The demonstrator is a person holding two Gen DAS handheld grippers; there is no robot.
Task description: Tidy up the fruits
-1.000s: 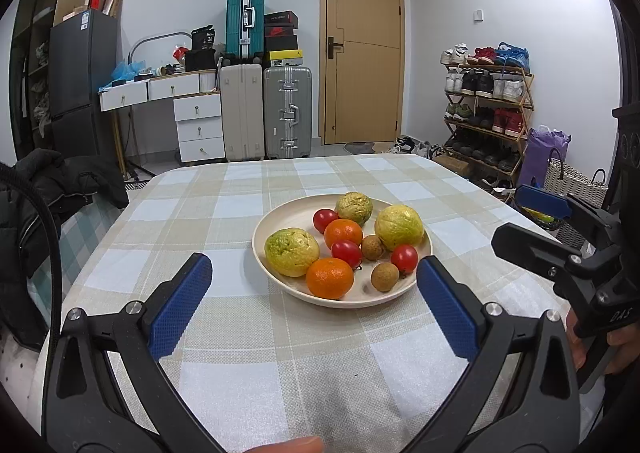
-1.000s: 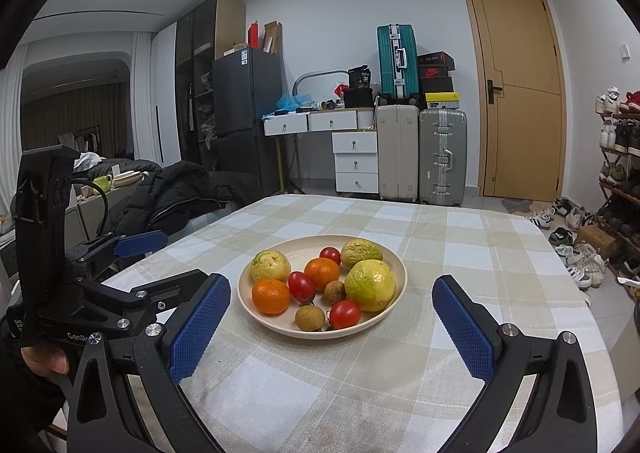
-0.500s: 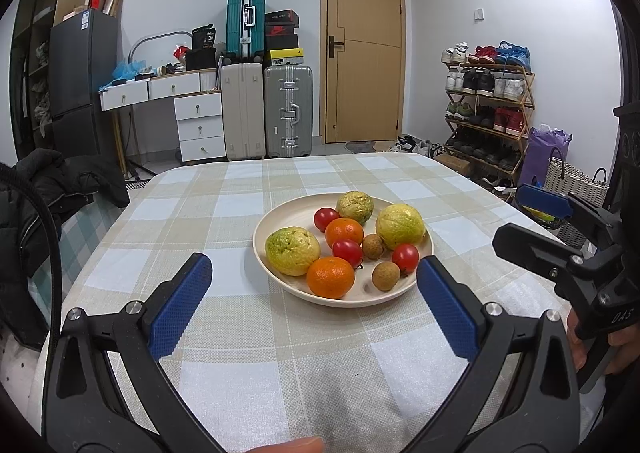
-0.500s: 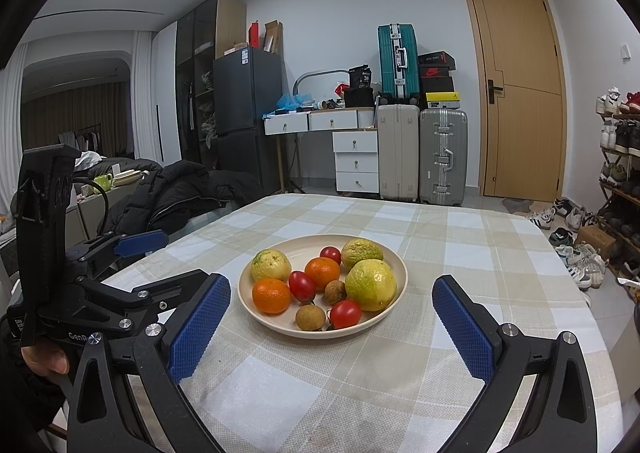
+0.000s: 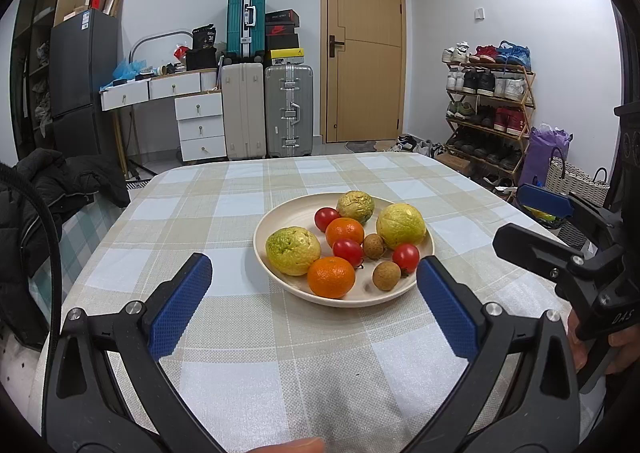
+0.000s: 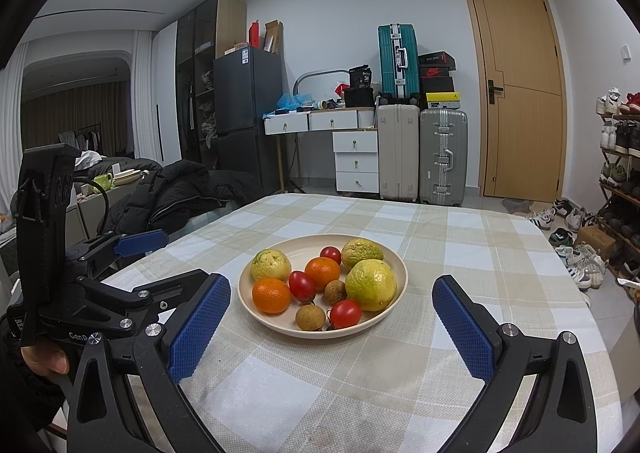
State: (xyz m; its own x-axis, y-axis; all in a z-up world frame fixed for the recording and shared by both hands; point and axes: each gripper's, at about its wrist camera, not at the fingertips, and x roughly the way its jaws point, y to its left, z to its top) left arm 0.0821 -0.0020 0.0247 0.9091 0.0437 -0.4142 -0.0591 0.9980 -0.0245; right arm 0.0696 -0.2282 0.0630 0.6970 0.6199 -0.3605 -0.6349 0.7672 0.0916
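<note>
A: Nothing has moved since 1 s ago. Plate, fruit and both grippers sit as before.

B: Count?

A: One cream plate (image 5: 280, 281) on the checked worktop (image 5: 248, 341). On it: 3 yellow-green guavas – near-left (image 5: 293, 250), far (image 5: 355, 206), right (image 5: 400, 225). 2 oranges – one at the near rim (image 5: 331, 277), one at plate centre (image 5: 345, 231). 3 small tomatoes – far (image 5: 326, 218), mid (image 5: 347, 251), near-right (image 5: 405, 258). 2 brown longans – one mid-plate (image 5: 373, 246), one at the near rim (image 5: 386, 275). 10 pcs total, all on the plate.

B: Grippers?

A: Left gripper (image 5: 314, 301) short of the plate's near rim, jaws spread wide, wider than the plate, holding nothing. Right gripper (image 6: 332, 327) same: jaws wide apart, empty, plate framed between the blue pads (image 6: 199, 327). Neither touches plate or fruit. Each shows in the other's view – right one at the plate's right side (image 5: 576, 261), left one at its left (image 6: 100, 293).

B: Surroundings? Anything blocking?

A: Worktop round the plate is just cloth. Behind the plate, across the room: 3 suitcases (image 5: 288, 109), white drawers (image 5: 200, 125), wooden door (image 5: 362, 41). Shoe rack (image 5: 488, 105) to the plate's right, black jacket (image 5: 60, 189) to its left. Nothing stands between jaws and plate.
</note>
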